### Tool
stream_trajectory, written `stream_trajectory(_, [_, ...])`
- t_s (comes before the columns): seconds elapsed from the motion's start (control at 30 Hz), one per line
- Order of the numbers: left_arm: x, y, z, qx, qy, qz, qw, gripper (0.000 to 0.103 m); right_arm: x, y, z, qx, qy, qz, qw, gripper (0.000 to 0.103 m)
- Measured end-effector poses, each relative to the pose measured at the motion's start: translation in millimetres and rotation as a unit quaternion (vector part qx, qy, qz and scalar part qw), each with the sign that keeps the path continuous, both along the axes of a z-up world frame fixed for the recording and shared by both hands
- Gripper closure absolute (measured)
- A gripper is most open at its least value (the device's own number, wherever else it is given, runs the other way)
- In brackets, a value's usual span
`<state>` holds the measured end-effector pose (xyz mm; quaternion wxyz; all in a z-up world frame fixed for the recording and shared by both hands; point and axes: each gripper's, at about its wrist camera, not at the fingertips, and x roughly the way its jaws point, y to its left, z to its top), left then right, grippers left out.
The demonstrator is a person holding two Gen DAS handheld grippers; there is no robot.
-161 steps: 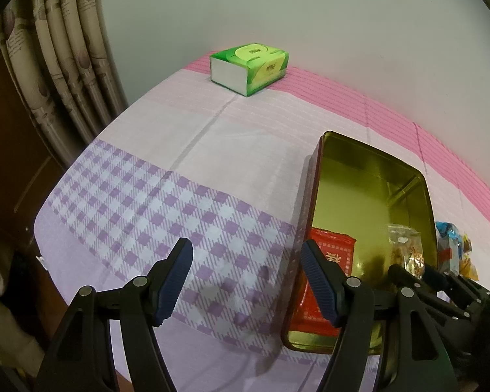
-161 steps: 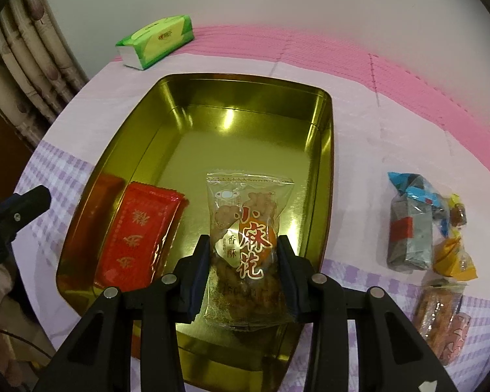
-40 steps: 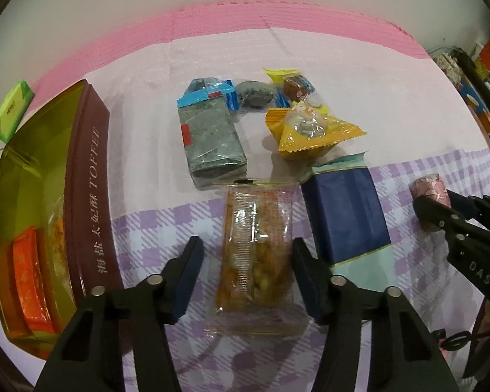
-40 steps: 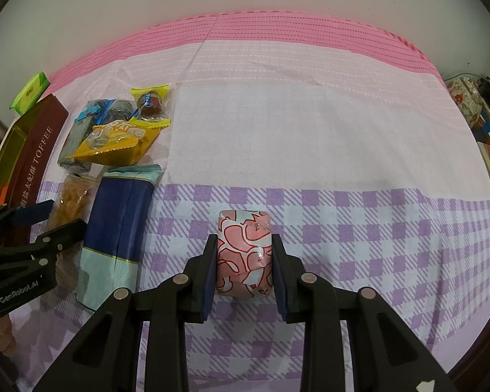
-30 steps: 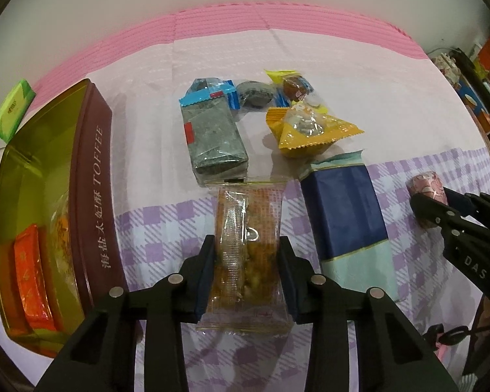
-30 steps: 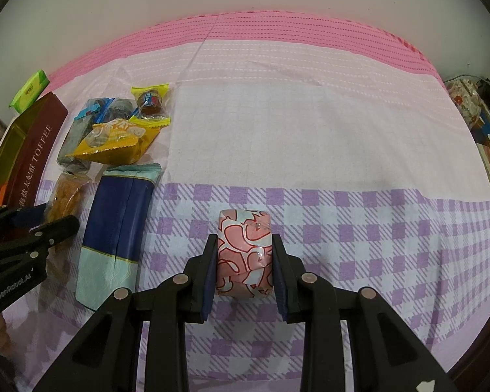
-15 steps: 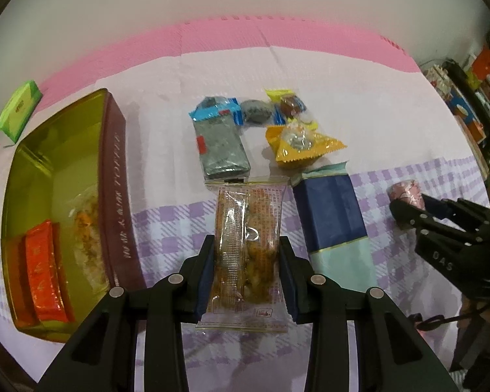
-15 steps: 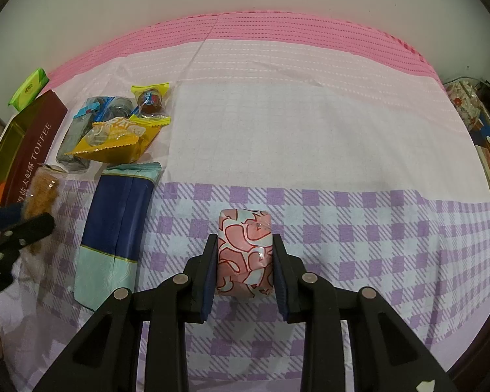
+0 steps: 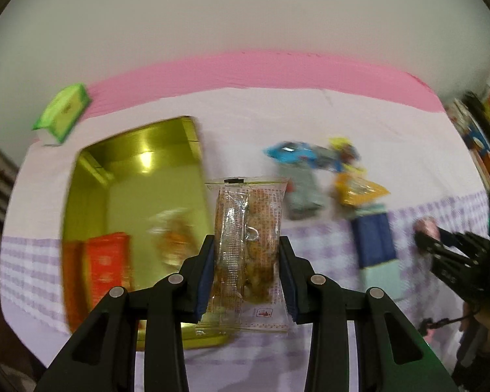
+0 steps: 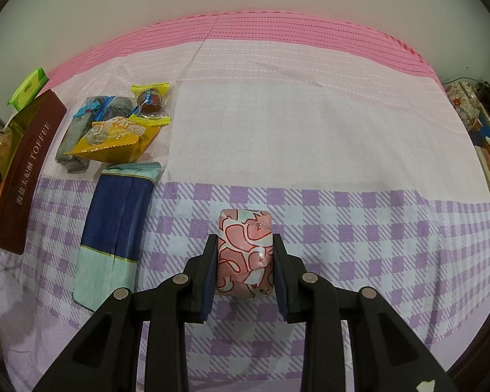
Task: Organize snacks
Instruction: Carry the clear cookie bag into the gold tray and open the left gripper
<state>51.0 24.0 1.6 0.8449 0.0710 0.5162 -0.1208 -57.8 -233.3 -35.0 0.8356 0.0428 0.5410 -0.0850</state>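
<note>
Plain pale wall behind; table under a cloth (image 10: 310, 137) banded pink at the far edge, pale in the middle, purple-checked near the cameras.

Left claw (image 9: 247, 274) clamped on a clear packet (image 9: 248, 245) of golden-brown snack, both pads pressed to its sides. Packet upright between the fingers, top seam away from the camera, bottom seam hanging below the pads. Held above the table over the right wall of the gold tin (image 9: 88, 170). Inside the tin: a red pack (image 9: 106, 271) at the near left, a blurred clear bag (image 9: 173, 238) just beside it. Green box (image 9: 62, 112) past the tin's far left corner, near the wall. View smeared by motion, so details of the loose snacks to the right hard to read.

Right claw (image 10: 245, 277) closed around a pink-and-white wrapped snack (image 10: 245, 248), pads touching both its sides. Snack resting on the checked band, sticking out forward beyond the fingertips.

Left of that claw, well apart: a navy pack (image 10: 117, 219) with a pale teal end lying lengthwise on the checks. Just beyond it, a yellow pouch (image 10: 114, 140) overlapping a grey pack (image 10: 75, 143); a blue-wrapped piece (image 10: 98, 107) and a yellow-wrapped sweet (image 10: 152, 101) touching behind them. Tin's brown outer wall, lettered TOFFEE, along the far left edge.
</note>
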Motion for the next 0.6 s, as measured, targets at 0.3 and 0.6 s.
stream_trajectory(0.3, [22,83,-12,0.034,0.007,0.08,0.9962,0.065,0,0,0,-0.003,0.002,-0.002,1.0,0.074])
stream_trajectory(0.6, [28,114,-40,0.056,0.032,0.107,0.9921,0.065,1,0,0,-0.003,0.003,-0.003,1.0,0.074])
